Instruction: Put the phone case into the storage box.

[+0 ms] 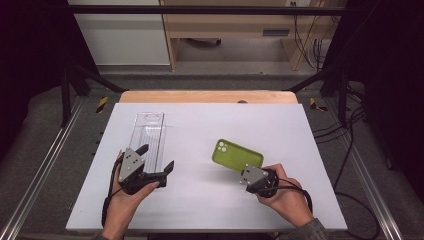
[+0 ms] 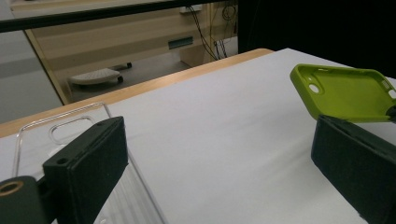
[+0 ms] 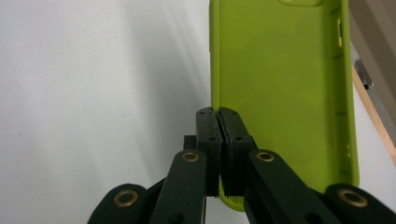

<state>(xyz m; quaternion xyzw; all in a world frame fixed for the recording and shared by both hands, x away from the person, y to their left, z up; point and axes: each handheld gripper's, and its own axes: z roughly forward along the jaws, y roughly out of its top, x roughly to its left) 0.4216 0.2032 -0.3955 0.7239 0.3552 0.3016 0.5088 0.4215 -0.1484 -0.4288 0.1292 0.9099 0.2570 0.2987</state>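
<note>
Right claw (image 3: 218, 116) pinches the green phone case's (image 3: 280, 84) edge; left claw (image 1: 157, 159) gapes by the clear case (image 1: 148, 132).

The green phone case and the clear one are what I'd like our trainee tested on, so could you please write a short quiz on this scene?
1. True or false: the right gripper is shut on the edge of the green phone case.
2. Which gripper has its jaws wide apart? A) left B) right
3. Fill in: the left gripper sits at the near end of the ____ phone case, which lies flat on the white table.

Key: 1 true; 2 A; 3 clear
</note>
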